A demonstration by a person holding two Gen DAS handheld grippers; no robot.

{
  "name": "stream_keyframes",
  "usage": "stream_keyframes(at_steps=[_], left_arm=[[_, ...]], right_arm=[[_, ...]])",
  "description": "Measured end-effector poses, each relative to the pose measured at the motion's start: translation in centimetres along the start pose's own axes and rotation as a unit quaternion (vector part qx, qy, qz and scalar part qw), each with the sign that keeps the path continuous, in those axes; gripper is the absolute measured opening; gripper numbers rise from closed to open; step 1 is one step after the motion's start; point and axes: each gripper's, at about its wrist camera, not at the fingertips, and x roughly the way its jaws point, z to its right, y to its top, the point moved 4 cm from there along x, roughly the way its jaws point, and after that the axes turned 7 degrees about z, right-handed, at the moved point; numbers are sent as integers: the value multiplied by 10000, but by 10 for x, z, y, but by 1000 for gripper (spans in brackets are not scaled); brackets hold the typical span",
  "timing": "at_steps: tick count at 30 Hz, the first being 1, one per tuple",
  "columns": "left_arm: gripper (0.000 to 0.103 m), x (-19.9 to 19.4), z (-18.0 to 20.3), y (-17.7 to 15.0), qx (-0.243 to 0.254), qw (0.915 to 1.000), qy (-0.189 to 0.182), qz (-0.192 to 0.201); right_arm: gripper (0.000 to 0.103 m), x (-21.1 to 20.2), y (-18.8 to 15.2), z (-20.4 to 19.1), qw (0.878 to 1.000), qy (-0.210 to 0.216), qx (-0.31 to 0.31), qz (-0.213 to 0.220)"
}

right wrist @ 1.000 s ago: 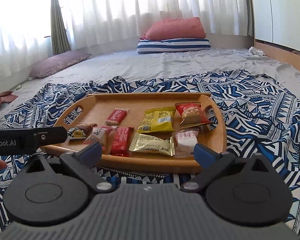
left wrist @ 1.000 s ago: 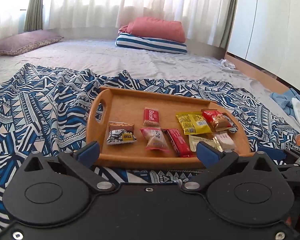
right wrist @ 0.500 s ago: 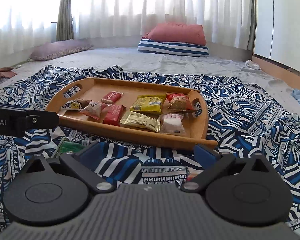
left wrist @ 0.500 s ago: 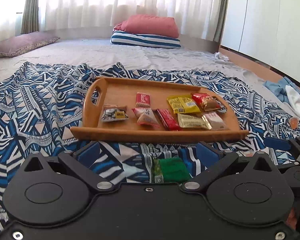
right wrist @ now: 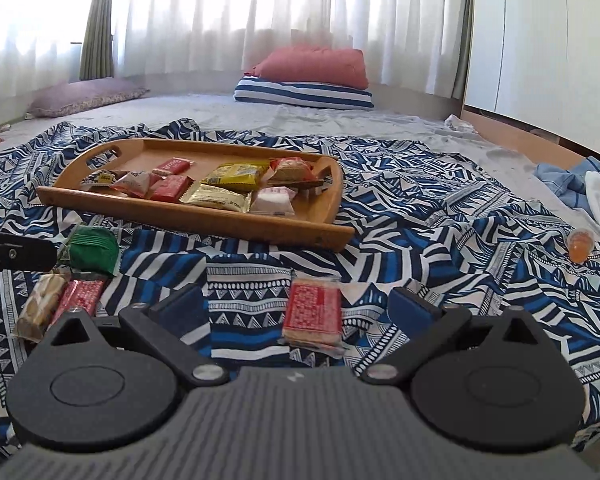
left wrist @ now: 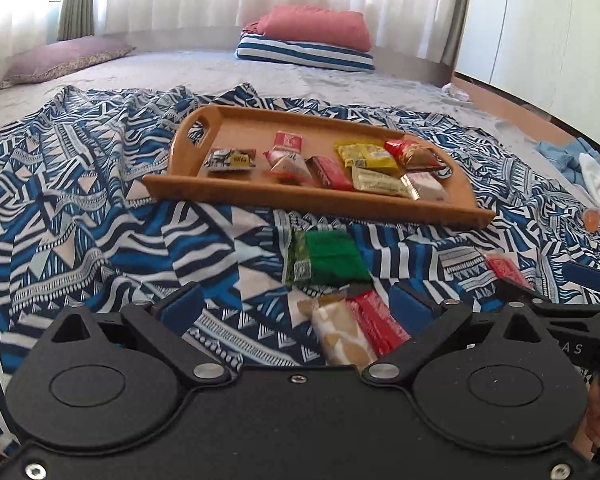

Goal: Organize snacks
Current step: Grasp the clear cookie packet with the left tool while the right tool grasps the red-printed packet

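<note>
A wooden tray holds several snack packets on a blue patterned cloth. In front of it, loose on the cloth, lie a green packet, a beige biscuit packet and a red packet. A red cracker packet lies further right. My left gripper is open and empty above the beige and red packets. My right gripper is open and empty, with the red cracker packet between its fingers.
An orange jelly cup lies on the cloth at right. Blue and white clothes lie by the wooden floor edge. Pillows lie at the far end of the bed, a purple one at left.
Both grippers have pulled back from the tray toward the near side. The loose packets on the cloth have come into view in front of them. Both stay open.
</note>
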Motion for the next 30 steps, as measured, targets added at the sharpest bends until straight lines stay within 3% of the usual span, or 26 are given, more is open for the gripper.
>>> stream_keyframes(at_steps=[5,16,30], left_arm=[[88,-5,2,-11,304,9994,147,-15],[67,-7,19,-21,557,9984,26,-18],[68,0,14,-31,339,9994,87,34]], right_arm=[[103,1,-8,7,9999,-111,75,-45],[103,9,-18,1,9996,-263,64,-107],[103,29,-21,1,9978,-348,502,-260]])
